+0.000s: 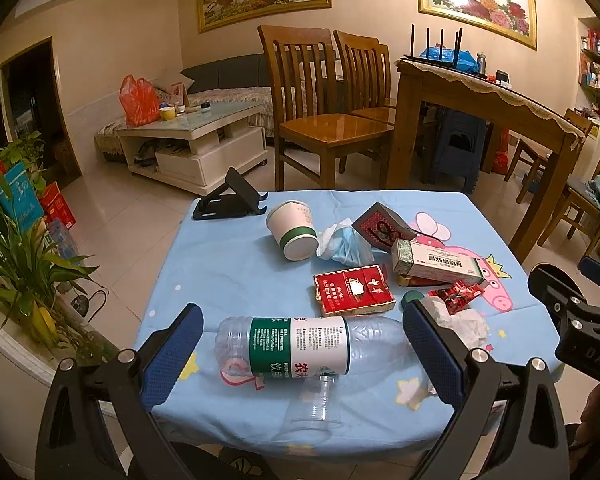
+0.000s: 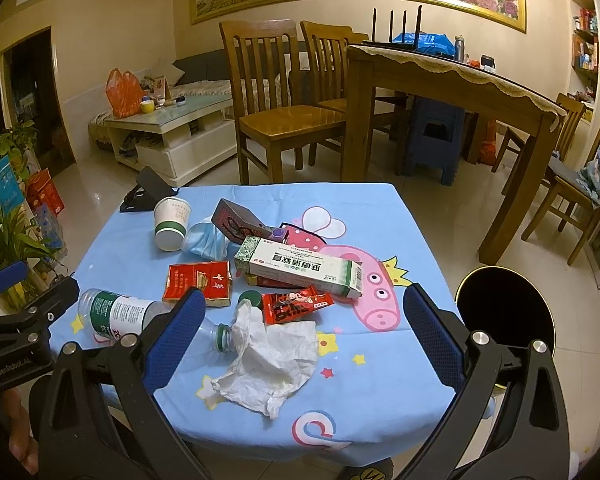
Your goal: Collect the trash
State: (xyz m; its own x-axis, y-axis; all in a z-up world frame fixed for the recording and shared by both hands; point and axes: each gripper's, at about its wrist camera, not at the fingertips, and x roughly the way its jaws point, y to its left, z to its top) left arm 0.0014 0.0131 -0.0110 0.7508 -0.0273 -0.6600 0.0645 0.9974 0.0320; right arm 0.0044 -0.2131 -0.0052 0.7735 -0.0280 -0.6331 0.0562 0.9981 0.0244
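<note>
A: What sits between your left gripper (image 1: pixel 303 350) fingers?

B: A clear plastic water bottle (image 1: pixel 296 346) with a green-and-white label, lying on its side on the blue cartoon-print bench (image 1: pixel 228 264). Your fingers are spread wide on either side, not touching it. A clear plastic cup (image 1: pixel 313 408) lies just in front.

A: And your right gripper (image 2: pixel 303 342)?

B: Released too, fingers wide, hovering over a crumpled white tissue (image 2: pixel 272 360). Just beyond lie a red snack wrapper (image 2: pixel 296 304), a red cigarette pack (image 2: pixel 199 282), a green-and-white medicine box (image 2: pixel 300 268), a paper cup (image 2: pixel 171 222) and a blue face mask (image 2: pixel 206 242)
</note>
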